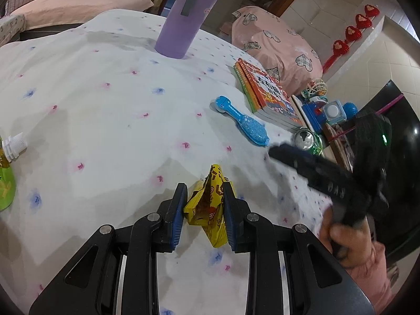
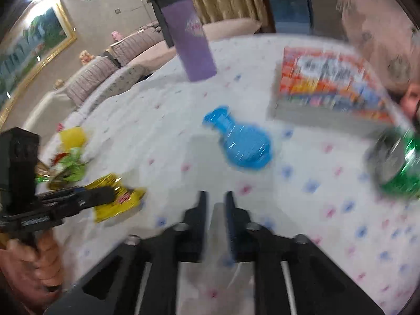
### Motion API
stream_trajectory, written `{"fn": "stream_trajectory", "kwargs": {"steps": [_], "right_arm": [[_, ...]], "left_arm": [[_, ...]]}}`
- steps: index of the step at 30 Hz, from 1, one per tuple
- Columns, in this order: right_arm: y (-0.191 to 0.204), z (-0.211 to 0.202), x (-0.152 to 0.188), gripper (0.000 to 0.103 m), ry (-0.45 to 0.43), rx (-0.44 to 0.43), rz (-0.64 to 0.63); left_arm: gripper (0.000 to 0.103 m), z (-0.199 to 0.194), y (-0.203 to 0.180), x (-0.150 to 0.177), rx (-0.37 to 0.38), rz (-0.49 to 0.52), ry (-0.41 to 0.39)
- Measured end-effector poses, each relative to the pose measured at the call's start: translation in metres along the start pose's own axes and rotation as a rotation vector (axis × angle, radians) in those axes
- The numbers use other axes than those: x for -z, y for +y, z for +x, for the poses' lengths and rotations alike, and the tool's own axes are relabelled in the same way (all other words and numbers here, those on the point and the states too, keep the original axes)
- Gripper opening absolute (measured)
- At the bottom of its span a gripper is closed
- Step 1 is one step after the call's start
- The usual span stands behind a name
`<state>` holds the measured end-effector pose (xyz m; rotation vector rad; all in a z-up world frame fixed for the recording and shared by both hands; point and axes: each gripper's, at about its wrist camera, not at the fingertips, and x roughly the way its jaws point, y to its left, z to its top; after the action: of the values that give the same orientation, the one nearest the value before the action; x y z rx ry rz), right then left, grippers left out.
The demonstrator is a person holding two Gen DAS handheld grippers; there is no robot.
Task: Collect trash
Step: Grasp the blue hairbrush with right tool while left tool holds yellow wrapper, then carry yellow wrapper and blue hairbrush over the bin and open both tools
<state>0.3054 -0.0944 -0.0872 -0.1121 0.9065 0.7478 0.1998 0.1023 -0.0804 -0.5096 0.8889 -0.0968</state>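
Now left tongs (image 1: 204,204) clenched on crumpled yellow wrapper (image 1: 207,210), just above white spotted tabletop (image 1: 105,120); right tongs (image 2: 215,204) released, nothing between fingers, view blurred. Landmark: blue hairbrush (image 1: 242,122) flat on tabletop. Wrapper near brush, on camera side; purple tumbler (image 1: 186,18) upright well beyond brush; stacked books (image 1: 267,93) just beside brush; green can (image 2: 396,162) near brush at tabletop edge; green spouted pouch (image 1: 8,168) well apart from brush
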Motion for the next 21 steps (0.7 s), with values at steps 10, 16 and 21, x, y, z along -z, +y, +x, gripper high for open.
{"fn": "stream_trajectory", "kwargs": {"steps": [10, 16, 21], "right_arm": [[0.001, 0.065, -0.037, 0.061, 0.092, 0.093, -0.129], [-0.007, 0.036, -0.022, 0.015, 0.051, 0.09, -0.063], [-0.012, 0.003, -0.005, 0.015, 0.007, 0.058, 0.007]], "left_arm": [[0.025, 0.001, -0.001, -0.002, 0.001, -0.001, 0.006], [0.025, 0.001, -0.01, -0.002, 0.01, 0.018, -0.001], [0.025, -0.002, -0.028, 0.001, 0.036, 0.049, -0.002]]}}
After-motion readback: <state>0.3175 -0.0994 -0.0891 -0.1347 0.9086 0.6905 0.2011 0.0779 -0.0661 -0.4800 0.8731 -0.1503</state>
